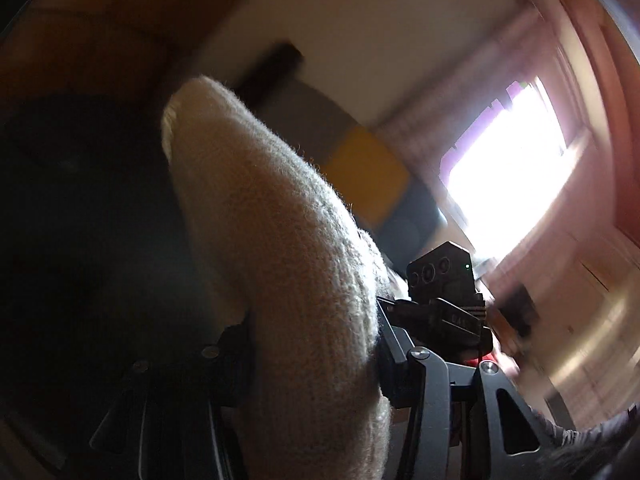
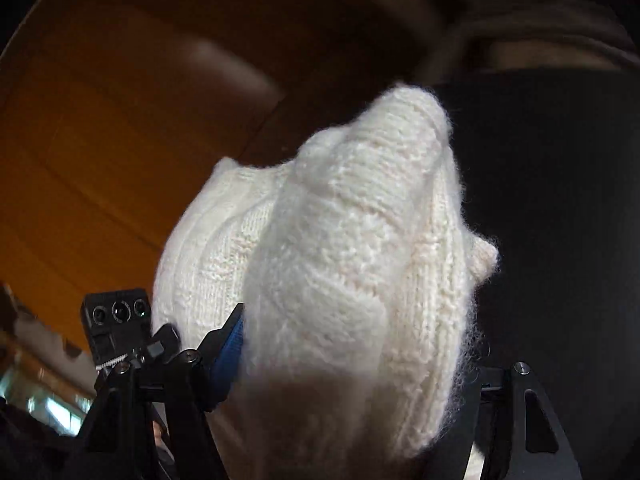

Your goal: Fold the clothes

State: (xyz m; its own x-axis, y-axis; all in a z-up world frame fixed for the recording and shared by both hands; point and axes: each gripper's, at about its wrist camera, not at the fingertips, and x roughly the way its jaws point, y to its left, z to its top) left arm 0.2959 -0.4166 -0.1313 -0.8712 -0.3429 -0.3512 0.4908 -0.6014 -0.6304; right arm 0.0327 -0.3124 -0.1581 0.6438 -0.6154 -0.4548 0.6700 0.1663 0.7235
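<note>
In the left wrist view, the left gripper (image 1: 320,360) is seen clenched on a cream knit (image 1: 280,264). The cloth is pinched between the jaws and rises forward past them as a thick fold, ending in a rounded edge well ahead of the jaws. The fingertips themselves are hidden by the knit, so the grip is judged from the cloth bunched between the linkage bars on either side. Just to the right of the jaws, a small black sensor block (image 1: 440,276) with three lenses is mounted. Beyond the jaws a blurred room is shown: a bright window (image 1: 508,168) to the right, a grey and yellow shape (image 1: 360,160) ahead, and a white ceiling above.

In the right wrist view, the right gripper (image 2: 352,380) is likewise seen grasping the knit (image 2: 352,240), which fills the gap between the jaws and stands up ahead of them in ribbed, fuzzy folds. A blue pad (image 2: 234,344) is visible on the left finger, pressed against the cloth; the right finger is covered. A sensor block (image 2: 116,324) sits left of the jaws. Behind the knit, an orange-brown surface lies to the left and a dark mass to the right; neither can be told further.
</note>
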